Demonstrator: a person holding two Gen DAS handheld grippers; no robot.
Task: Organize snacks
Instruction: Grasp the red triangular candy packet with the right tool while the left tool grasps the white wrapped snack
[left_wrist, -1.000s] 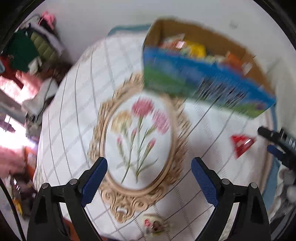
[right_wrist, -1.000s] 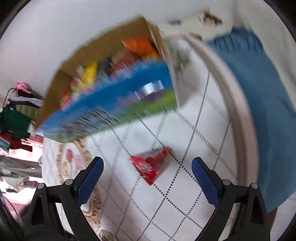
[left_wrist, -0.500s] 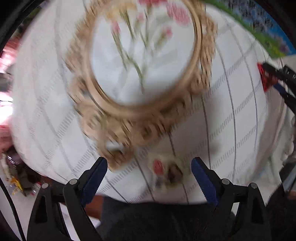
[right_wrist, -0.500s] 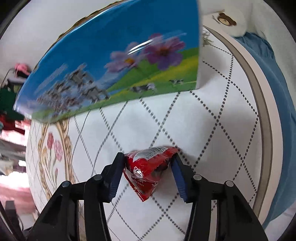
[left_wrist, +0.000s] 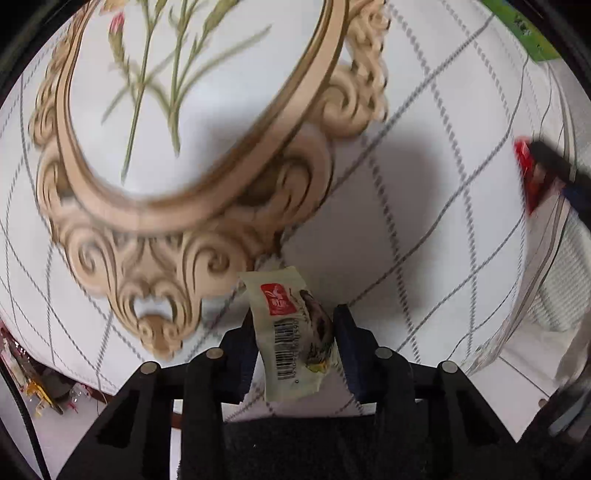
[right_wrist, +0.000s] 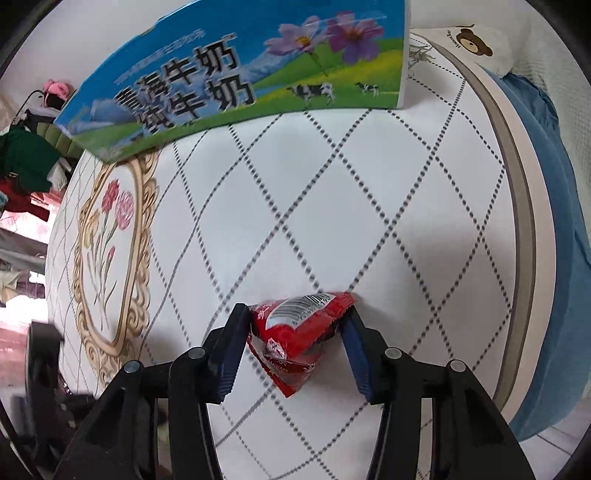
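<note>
My left gripper (left_wrist: 293, 325) is shut on a cream snack packet (left_wrist: 295, 328) with a red logo and a barcode, at the near edge of the white quilted mattress (left_wrist: 406, 177). My right gripper (right_wrist: 295, 332) is shut on a red triangular snack packet (right_wrist: 299, 336) lying on the mattress (right_wrist: 369, 192). The red packet (left_wrist: 526, 177) and the right gripper's dark fingers (left_wrist: 554, 166) also show at the right edge of the left wrist view. The blue milk carton box (right_wrist: 240, 74) stands beyond the red packet; its inside is hidden.
A gold oval flower frame is printed on the mattress (left_wrist: 207, 206), also seen in the right wrist view (right_wrist: 110, 258). A blue sheet (right_wrist: 561, 229) hangs off the right side. A bear-print pillow (right_wrist: 476, 44) lies at the far right. Clothes (right_wrist: 26, 158) pile at the left.
My left gripper swung down to the near edge and closed on the cream packet. My right gripper moved onto the red packet and closed on it.
</note>
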